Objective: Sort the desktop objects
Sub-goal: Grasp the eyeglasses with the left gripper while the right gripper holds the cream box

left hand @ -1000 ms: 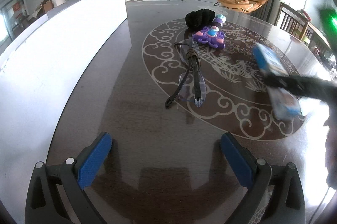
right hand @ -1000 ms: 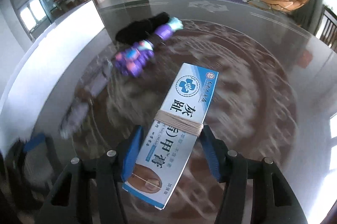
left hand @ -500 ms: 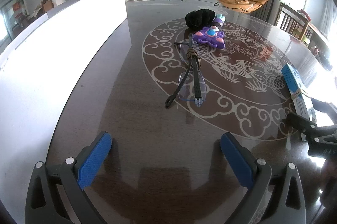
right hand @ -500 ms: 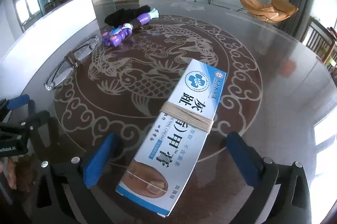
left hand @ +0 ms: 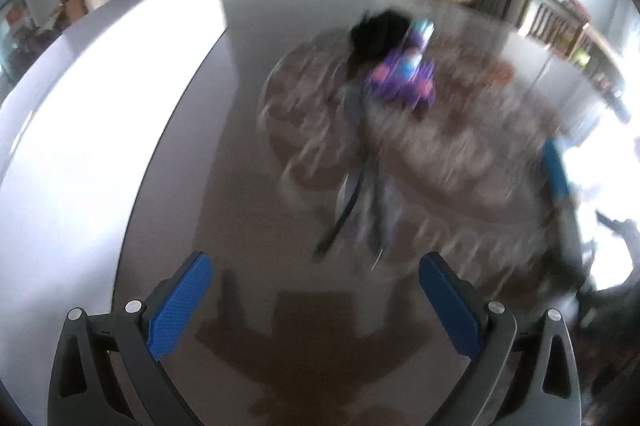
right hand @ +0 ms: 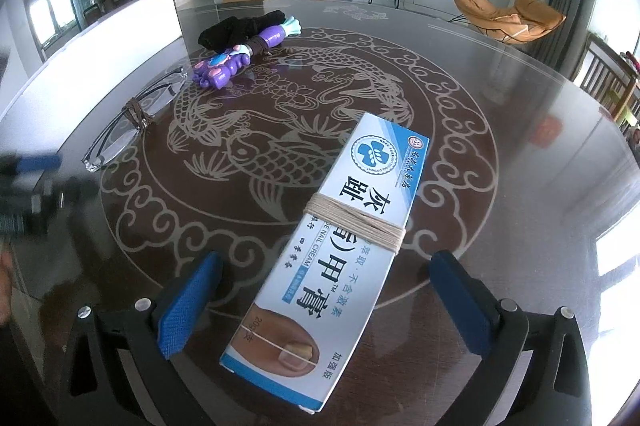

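We see a long cardboard cream box (right hand: pixel 338 262), tied with rough string, flat on the shiny dark table (right hand: pixel 500 129). It points up-right, between our right claw's (right hand: pixel 326 300) 2 wide-apart blue pads. Our left claw (left hand: pixel 316 298) gapes wide too, holding nothing.

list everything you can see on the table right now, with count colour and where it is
nail cream box: one, white and blue, tied round with tan string, lying on the table between the right claw's open fingers
glasses: one pair, clear lenses with dark frame, brown cord round the middle, left part of the table
toy: one, purple with pink and blue, far left, beside the black bundle
black bundle: one, black, farthest item, touching the toy
table: one, dark glossy, pale fish and cloud pattern
white panel: one, along the left edge
left claw: open, blue pads, empty
right claw: open, blue pads
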